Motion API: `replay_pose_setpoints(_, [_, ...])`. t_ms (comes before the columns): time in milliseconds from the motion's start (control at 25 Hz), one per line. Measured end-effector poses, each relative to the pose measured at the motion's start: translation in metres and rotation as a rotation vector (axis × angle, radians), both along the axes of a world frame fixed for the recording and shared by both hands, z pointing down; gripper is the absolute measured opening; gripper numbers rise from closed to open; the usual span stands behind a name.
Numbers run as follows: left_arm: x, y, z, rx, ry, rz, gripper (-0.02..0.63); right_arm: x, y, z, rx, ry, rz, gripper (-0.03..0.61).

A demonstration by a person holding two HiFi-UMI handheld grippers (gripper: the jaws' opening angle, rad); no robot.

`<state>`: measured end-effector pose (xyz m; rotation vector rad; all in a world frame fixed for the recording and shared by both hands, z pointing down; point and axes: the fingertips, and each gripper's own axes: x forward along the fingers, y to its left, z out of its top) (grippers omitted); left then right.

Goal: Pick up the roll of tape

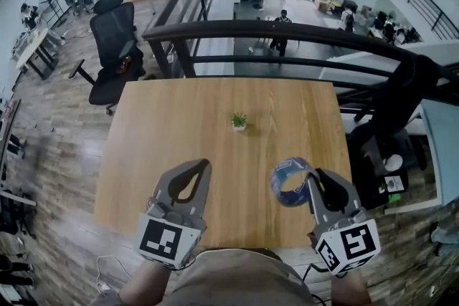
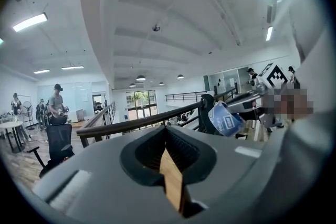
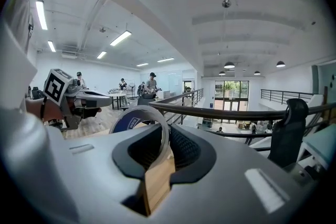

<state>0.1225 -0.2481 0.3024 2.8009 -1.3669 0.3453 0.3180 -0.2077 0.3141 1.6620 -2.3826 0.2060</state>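
Note:
The roll of tape [image 1: 290, 183], a blue and white ring, hangs above the near right part of the wooden table [image 1: 172, 125]. My right gripper [image 1: 313, 174] is shut on the ring's wall, one jaw inside the ring and one outside. In the right gripper view the tape [image 3: 137, 117] stands upright between the jaws of the right gripper [image 3: 167, 132]. My left gripper [image 1: 204, 165] hovers over the near left of the table with its jaws together and nothing in them. From the left gripper [image 2: 167, 132] view, the tape [image 2: 224, 119] shows off to the right.
A small potted plant [image 1: 239, 120] stands at the table's middle. A dark railing [image 1: 287, 31] runs behind the far edge. An office chair [image 1: 115, 46] is at the far left, and a chair draped in black [image 1: 401, 97] at the right.

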Motion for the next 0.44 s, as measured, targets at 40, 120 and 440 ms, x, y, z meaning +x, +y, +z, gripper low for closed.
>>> replay_pose_setpoints(40, [-0.0005, 0.0001, 0.0001, 0.0, -0.001, -0.002, 0.0, -0.0003, 0.0001, -0.0007, 0.004, 0.006, -0.001, 0.058])
replay_pose_setpoints(120, [-0.0014, 0.0007, 0.001, 0.001, -0.006, -0.006, 0.0, -0.0013, 0.0003, -0.0015, 0.005, 0.004, -0.007, 0.058])
replay_pose_setpoints(440, [-0.0044, 0.0008, 0.0037, 0.001, -0.01, -0.017, 0.0, -0.0071, -0.001, 0.0038, -0.009, 0.005, -0.032, 0.058])
